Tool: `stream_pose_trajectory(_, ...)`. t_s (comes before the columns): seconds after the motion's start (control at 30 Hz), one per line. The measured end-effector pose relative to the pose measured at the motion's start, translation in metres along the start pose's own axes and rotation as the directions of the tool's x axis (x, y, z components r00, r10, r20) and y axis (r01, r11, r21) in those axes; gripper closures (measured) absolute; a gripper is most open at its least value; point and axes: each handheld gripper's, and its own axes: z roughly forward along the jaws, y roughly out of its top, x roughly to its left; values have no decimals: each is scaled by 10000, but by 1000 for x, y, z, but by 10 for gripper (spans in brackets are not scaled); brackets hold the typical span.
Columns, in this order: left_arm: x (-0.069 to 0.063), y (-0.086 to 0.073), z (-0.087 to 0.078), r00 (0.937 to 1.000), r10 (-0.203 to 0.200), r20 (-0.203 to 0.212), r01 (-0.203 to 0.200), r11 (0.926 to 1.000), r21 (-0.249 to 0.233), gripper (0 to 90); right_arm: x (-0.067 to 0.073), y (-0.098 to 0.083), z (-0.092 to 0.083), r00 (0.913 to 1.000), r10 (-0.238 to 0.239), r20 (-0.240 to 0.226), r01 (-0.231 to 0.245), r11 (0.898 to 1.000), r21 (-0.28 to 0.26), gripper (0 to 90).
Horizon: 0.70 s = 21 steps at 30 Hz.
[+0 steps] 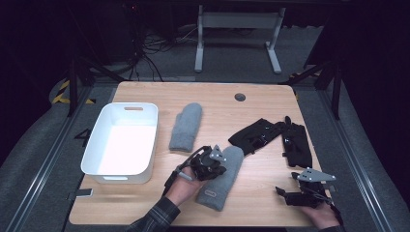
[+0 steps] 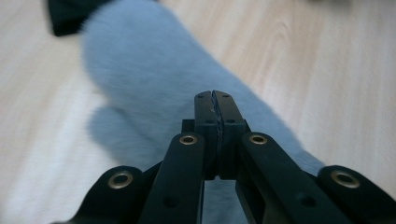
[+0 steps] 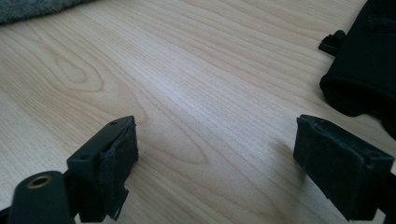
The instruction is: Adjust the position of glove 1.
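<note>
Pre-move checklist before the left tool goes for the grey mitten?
1. Left tool open for a grasp: not ok, jaws shut with nothing between them.
2. Left tool over the near grey mitten: ok.
3. Right tool free: ok, jaws wide above bare table.
4. White bin ready to take things: ok, nothing in it.
5. Far grey mitten and black gloves apart from the near one: ok.

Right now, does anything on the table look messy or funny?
Slightly. The two fuzzy grey mittens lie apart, and the two black gloves sprawl at different angles. The white plastic bin holds nothing.
</note>
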Motion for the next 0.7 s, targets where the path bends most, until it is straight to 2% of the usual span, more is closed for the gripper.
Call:
stream_pose_trajectory(0.07, 9, 7, 0, 9997, -166, -193, 164, 9998, -99, 900, 0, 0, 0, 10000, -1, 3, 1, 10000, 0, 141)
stream_pose_trajectory(0.13, 17, 15, 4, 9996, -293, -35, 292, 9994, -190, 900, 0, 1, 1, 10000, -16, 8, 16, 10000, -10, 141)
stream_pose_trajectory(0.17, 21, 24, 13, 9994, -346, -67, 345, 9992, -211, 900, 0, 1, 1, 10000, -17, 15, 17, 10000, -10, 141)
stream_pose_trajectory(0.27, 25, 30, 21, 9994, -332, -83, 331, 9994, -105, 900, 0, 1, 1, 10000, -14, 12, 14, 10000, -9, 141)
stream_pose_trajectory(0.33, 28, 36, 35, 9992, -409, 26, 409, 9991, 126, 900, 0, 1, 1, 10000, -10, 10, 10, 10000, -7, 141)
stream_pose_trajectory(0.47, 28, 32, 52, 9992, -320, 252, 302, 9973, 672, 900, 0, 1, 1, 10000, -12, 10, 12, 10000, -9, 141)
stream_pose_trajectory(0.53, 27, 29, 52, 9984, -301, 477, 274, 9980, 563, 900, 0, 1, 1, 10000, -10, 7, 10, 10000, -6, 141)
stream_pose_trajectory(0.7, 21, 23, 46, 9982, 2, 592, -41, 9978, 667, 900, 0, 1, 1, 10000, -7, 8, 7, 10000, -5, 141)
